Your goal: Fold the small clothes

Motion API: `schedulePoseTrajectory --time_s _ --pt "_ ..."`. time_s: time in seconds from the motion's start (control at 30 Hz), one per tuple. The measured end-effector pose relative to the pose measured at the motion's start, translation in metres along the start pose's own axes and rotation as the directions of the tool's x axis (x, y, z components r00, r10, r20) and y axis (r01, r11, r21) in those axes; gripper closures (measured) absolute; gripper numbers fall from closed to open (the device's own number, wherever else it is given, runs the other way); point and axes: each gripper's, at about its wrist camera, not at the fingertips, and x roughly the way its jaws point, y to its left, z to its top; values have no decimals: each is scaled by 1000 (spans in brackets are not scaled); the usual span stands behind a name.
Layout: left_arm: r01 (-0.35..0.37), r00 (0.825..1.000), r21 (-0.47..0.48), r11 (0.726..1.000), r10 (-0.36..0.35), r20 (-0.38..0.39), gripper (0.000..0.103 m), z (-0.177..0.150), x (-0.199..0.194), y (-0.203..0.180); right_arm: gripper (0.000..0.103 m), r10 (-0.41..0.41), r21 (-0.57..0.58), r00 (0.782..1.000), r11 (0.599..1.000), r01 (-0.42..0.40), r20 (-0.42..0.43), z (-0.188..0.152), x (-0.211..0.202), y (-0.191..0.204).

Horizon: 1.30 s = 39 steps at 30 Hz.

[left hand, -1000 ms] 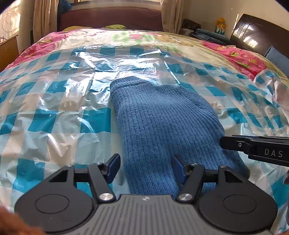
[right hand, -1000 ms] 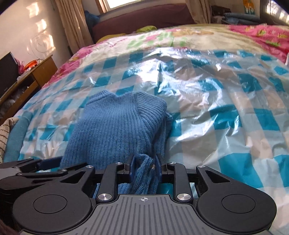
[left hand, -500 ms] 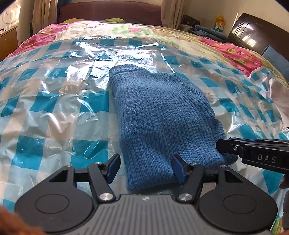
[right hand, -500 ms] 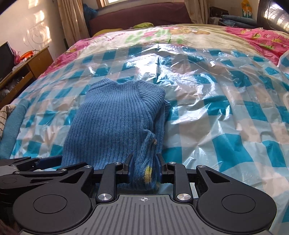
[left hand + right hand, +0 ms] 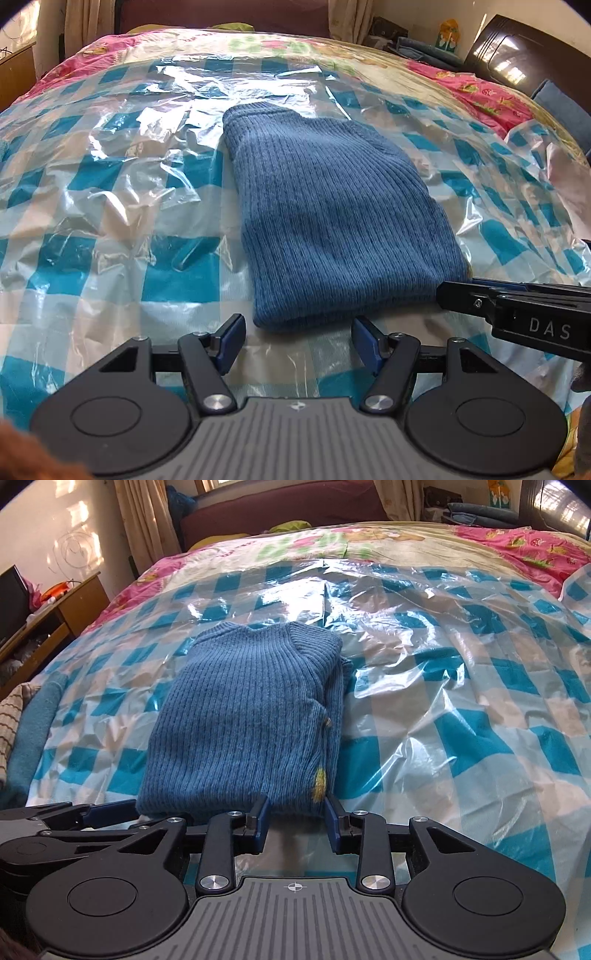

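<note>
A blue ribbed sweater [image 5: 332, 206] lies folded flat on a blue-and-white checked plastic sheet [image 5: 110, 221] spread over a bed. My left gripper [image 5: 299, 332] is open just short of the sweater's near left corner, with only plastic between its blue pads. In the right wrist view the sweater [image 5: 251, 720] shows its layered edge and a yellow patch on the right. My right gripper [image 5: 295, 821] sits at that near right corner, its jaws opening; the pads stand clear of the knit and hold nothing. Each gripper appears at the edge of the other's view.
A pink floral bedspread [image 5: 535, 550] lies under the sheet. A wooden desk [image 5: 62, 605] stands left of the bed, with a teal towel [image 5: 33, 720] and striped cloth beside it. A dark headboard [image 5: 517, 59] is at the right, where the plastic's edge [image 5: 546, 162] curls up.
Both grippers drew back toward the sweater's near edge. The right gripper, shut on a bunched fold of the sweater before, has let it go, and the sweater now lies flat.
</note>
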Motion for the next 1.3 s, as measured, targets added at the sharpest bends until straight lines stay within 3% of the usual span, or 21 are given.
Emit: schedulePoseTrajectory --time_s 0.37,1.3 --pt "-30 1000 5 1000 30 -5 35 -11 -8 -2 70 10 14 1000 1000 -10 -22 -23 -7 3" --pt "-148 989 22 989 148 -3 13 -22 -17 -5 52 -24 26 999 999 25 -33 -44 -9 9"
